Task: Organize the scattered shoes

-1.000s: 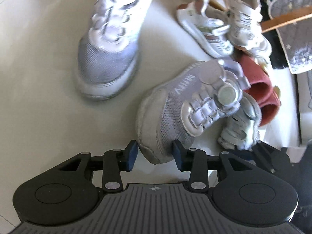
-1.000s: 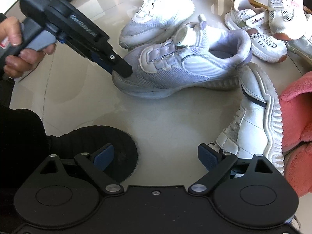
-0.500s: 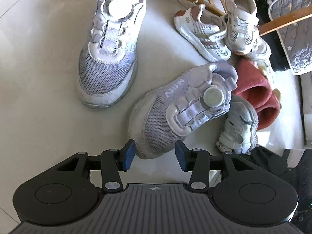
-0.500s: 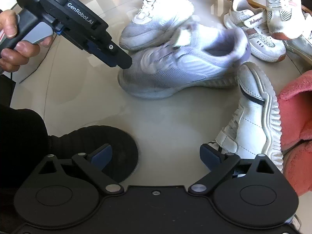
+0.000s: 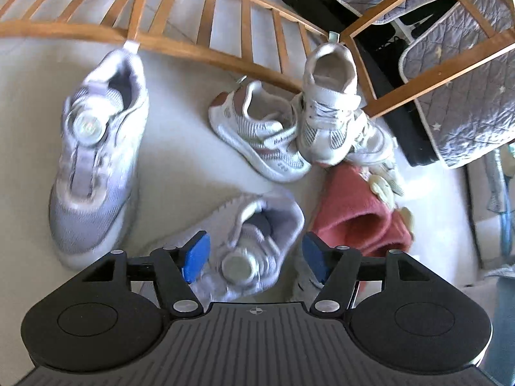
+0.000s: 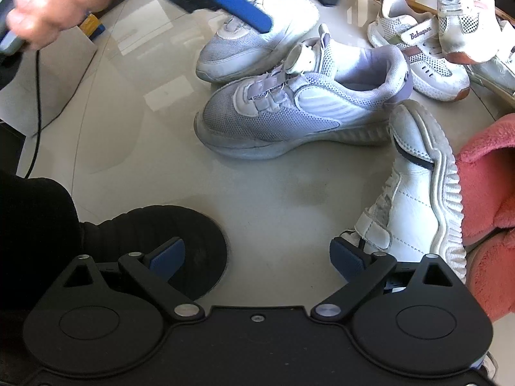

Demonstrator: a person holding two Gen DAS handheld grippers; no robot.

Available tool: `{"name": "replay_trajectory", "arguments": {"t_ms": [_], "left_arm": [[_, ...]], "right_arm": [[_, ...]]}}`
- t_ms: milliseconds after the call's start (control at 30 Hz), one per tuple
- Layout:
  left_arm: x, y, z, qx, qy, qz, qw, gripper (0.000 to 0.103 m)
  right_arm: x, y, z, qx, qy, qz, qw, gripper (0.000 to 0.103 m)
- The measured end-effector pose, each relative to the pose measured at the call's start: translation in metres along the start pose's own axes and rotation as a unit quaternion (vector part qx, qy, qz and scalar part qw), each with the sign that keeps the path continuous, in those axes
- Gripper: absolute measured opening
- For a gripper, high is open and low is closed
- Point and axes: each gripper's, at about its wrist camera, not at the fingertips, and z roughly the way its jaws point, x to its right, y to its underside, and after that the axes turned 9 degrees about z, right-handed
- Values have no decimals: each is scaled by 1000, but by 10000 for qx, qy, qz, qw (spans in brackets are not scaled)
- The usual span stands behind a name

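Now opening, left gripper [image 5: 256, 254] above lilac sneaker [image 6: 299, 109], pads clear of it. On the floor [image 6: 135, 103], toe beside its twin [image 5: 96, 167], heel against white sneaker [image 6: 415, 199]. Right gripper [image 6: 257, 254] spread wide, nothing between the pads. Pink slipper [image 5: 360, 222] just beside.

Pale lilac mesh sneaker [image 6: 299, 109] with grey toe; coral-pink fuzzy slipper [image 5: 357, 215]; quilted mat [image 5: 457, 74], seemingly grey with stars.
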Motion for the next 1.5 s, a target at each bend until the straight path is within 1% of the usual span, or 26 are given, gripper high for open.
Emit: {"name": "replay_trajectory", "arguments": {"t_ms": [100, 133, 233, 300, 333, 367, 467, 567, 733, 933, 1067, 1200, 1300, 1367, 1433, 1500], "left_arm": [[4, -4, 14, -26, -261, 50, 9996, 66], [3, -5, 20, -85, -268, 22, 9996, 66], [4, -5, 37, -372, -453, 44, 9983, 65], [3, -3, 42, -450, -508, 92, 9977, 62], [3, -1, 45, -512, -545, 136, 9971, 63], [2, 1, 49, -574, -582, 179, 9965, 60], [-2, 3, 51, -623, -485, 141, 9968, 57], [1, 3, 50, -674, -485, 371, 9959, 53], [0, 11, 42, -905, -494, 742, 9919, 51], [-13, 29, 24, -1218, -485, 975, 9866, 51], [-22, 37, 14, -1358, -477, 1092, 9836, 50], [-30, 45, 2, -1559, -476, 1517, 9749, 50], [-34, 50, 0, -1635, -429, 1659, 9715, 50], [-37, 53, -3, -1667, -397, 1727, 9700, 50], [-42, 55, -6, -1632, -349, 1663, 9718, 50], [-46, 57, -8, -1607, -318, 1610, 9733, 51]], "right_arm": [[0, 0, 1, -18, -5, -3, 10000, 98], [-1, 0, 2, -23, -4, -5, 10000, 98], [0, 0, 3, -48, -13, 0, 10000, 98], [1, 0, 4, -57, -13, 1, 10000, 98], [1, 0, 4, -56, -13, 7, 10000, 98], [1, 0, 4, -52, -12, 8, 10000, 98], [1, -1, 6, -55, -7, 10, 10000, 98], [1, -2, 7, -68, -4, -4, 10000, 98], [0, -2, 8, -61, -15, -1, 10000, 98], [2, -1, 4, 7, -44, -6, 10000, 98], [1, -3, -1, 108, -83, -62, 9999, 98], [-4, -10, -4, 153, 27, -369, 9992, 98], [-11, -19, -7, -74, 105, -913, 9957, 98], [-15, -24, -8, -219, 134, -1233, 9920, 98], [-19, -35, -10, -365, 139, -1655, 9854, 98], [-24, -48, -7, -359, 35, -1866, 9818, 98]]}}
